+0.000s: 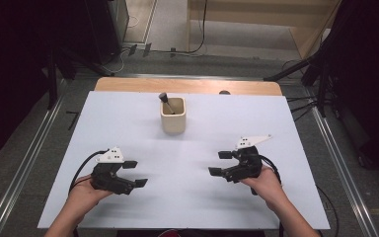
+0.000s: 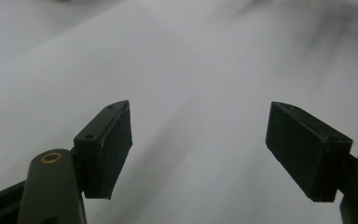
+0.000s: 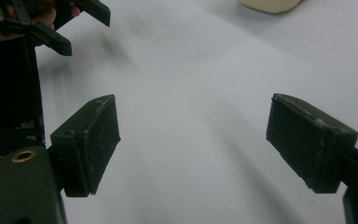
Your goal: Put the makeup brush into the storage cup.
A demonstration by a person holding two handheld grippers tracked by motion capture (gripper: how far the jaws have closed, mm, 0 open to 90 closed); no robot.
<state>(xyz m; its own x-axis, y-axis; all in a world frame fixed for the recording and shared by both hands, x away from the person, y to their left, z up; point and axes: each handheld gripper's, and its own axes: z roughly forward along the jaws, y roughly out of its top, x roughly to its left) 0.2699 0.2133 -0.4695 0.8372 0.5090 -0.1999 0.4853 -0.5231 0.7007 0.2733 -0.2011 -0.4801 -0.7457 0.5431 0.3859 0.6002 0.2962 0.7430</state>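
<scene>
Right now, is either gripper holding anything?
No: the left gripper and the right gripper both hover open over the white table, nothing between their jaws, well short of the beige cup.

A lab: white table (image 1: 128,123) between floor rails (image 1: 27,163), tripod legs (image 1: 296,66) and cables.

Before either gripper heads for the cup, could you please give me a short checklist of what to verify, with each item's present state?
1. Left gripper jaws apart, nothing between them: ok.
2. Right gripper jaws apart, nothing between them: ok.
3. Beige cup upright on the white table: ok.
4. Dark-handled tool standing in the cup: ok.
5. Bare table between both grippers and the cup: ok.
6. What the tool's lower end is: cannot tell.
</scene>
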